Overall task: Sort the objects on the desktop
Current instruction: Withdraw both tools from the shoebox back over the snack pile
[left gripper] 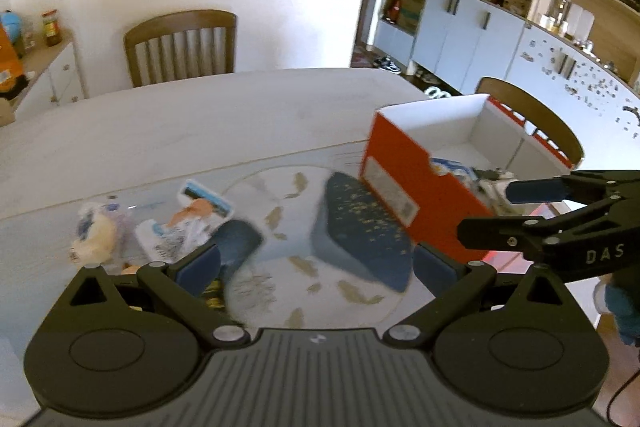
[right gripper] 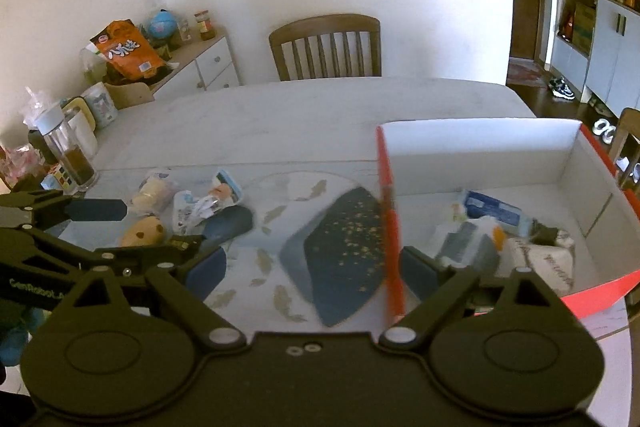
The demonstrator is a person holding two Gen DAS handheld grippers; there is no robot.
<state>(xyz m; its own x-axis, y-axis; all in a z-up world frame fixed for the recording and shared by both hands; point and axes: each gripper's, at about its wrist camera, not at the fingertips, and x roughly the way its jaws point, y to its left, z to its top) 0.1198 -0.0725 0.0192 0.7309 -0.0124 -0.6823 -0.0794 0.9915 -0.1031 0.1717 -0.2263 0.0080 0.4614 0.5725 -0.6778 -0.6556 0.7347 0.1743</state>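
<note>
Right wrist view: both my right gripper and left gripper hang spread wide, empty, over the table; orange box right, snack packets left.

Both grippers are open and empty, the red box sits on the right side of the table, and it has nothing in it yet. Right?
Not quite: the red box already holds several packets, as the right wrist view shows. The rest stands: left gripper and right gripper are open and empty, and the box sits on the table's right side.
</note>
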